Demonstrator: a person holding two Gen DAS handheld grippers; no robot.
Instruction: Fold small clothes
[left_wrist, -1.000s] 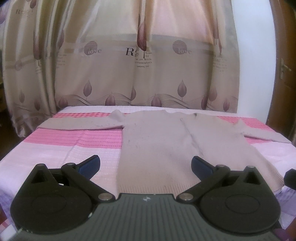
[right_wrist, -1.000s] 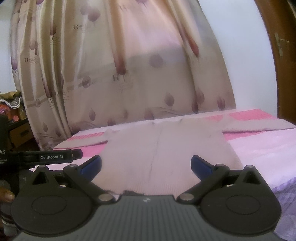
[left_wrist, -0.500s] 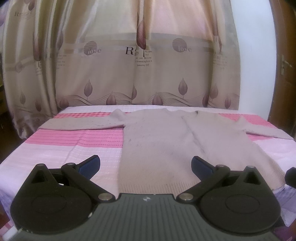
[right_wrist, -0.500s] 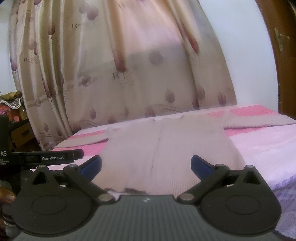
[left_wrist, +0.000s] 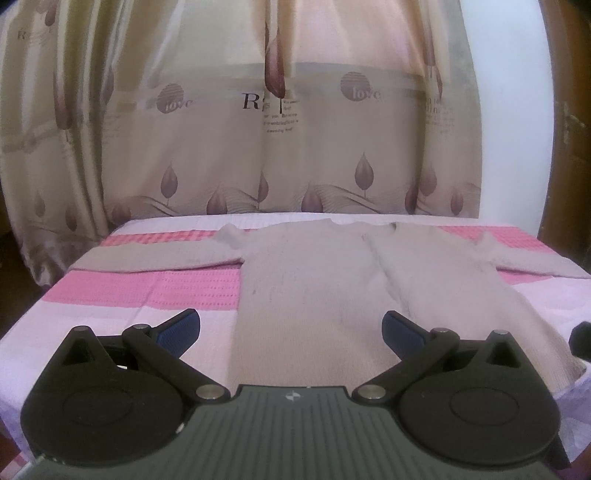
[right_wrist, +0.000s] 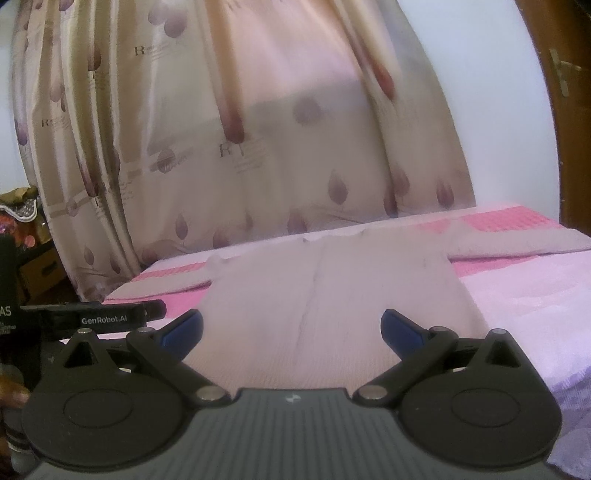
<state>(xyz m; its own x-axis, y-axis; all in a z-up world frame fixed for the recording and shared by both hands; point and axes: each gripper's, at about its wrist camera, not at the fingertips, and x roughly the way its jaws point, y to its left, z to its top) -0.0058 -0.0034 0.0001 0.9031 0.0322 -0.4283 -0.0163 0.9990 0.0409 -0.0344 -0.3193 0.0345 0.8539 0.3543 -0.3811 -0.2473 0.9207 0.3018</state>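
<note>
Sweater (left_wrist: 314, 295) lies flat, hem nearest, sleeves spread sideways.

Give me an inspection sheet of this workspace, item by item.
Surface: bed with pink and lilac woven cover, flat.
Job's things: beige knit sweater spread flat, both sleeves out sideways, hem nearest the grippers, nothing folded.
Clutter: nothing seen on the bed.
Grippers: left gripper open, empty, above the hem; right gripper open, empty, above the hem.
Cables: nothing seen.
Surroundings: beige leaf-print curtain behind the bed; brown wooden door at right; cardboard box at left.
</note>
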